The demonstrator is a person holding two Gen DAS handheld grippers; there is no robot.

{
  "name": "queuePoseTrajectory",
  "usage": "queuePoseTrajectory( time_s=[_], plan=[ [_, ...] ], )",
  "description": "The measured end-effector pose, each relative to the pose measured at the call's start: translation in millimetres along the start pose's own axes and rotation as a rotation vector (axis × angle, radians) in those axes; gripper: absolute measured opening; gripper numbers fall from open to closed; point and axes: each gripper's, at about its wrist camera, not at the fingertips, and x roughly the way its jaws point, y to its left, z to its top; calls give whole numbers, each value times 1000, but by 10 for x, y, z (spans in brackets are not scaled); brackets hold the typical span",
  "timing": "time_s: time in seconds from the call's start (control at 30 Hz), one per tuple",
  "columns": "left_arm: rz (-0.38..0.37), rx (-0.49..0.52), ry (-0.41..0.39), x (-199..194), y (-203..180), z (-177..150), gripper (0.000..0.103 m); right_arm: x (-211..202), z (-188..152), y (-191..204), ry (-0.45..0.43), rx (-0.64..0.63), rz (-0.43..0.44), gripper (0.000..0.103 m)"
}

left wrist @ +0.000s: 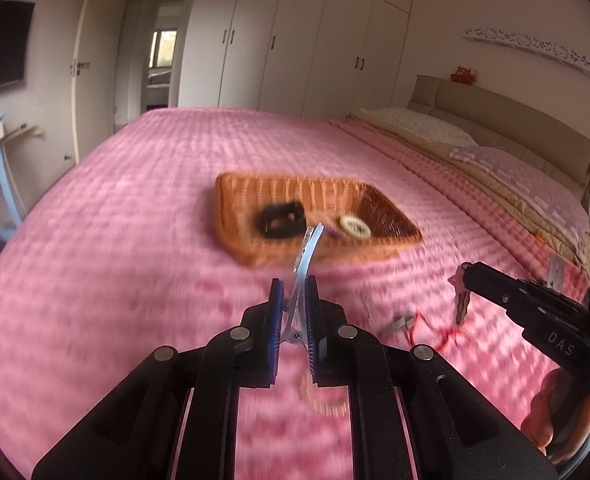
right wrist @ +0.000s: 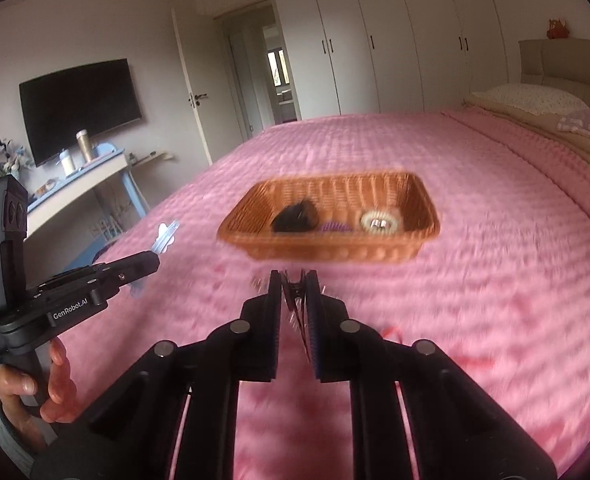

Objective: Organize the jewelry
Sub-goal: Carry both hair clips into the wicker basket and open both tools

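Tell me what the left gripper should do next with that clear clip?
Probably carry the clear hair clip, pinched in the left gripper, forward over the wicker basket and let go. The black scrunchie and other pieces already lie there.

woven wicker basket (right wrist: 423, 204), translucent plastic clip (left wrist: 305, 258)

A pink quilted bedspread (right wrist: 475, 216) is filling the middle of both views. White floor-to-ceiling wardrobe doors (left wrist: 303, 36) are standing along the top. A black flat wall television (right wrist: 80, 108) is hanging at left, above a pale blue desk (right wrist: 91, 172). A small red plush toy (left wrist: 463, 75) is sitting on the beige padded headboard (left wrist: 507, 112) at upper right.
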Motion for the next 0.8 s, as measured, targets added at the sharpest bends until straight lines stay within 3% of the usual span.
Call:
queuePoseTrajectory(
  time_s=[0.4,0.57,0.8],
  plan=[
    [6,-9,6,750,184,520,9,652,646,-443,16,29,35,10],
    [8,-8,45,1162,188,651,9,1171,805,-617,85,65,37,10],
    [18,-25,108,1644,231,653,9,1763,747,-749,200,82,-23,10]
  ],
)
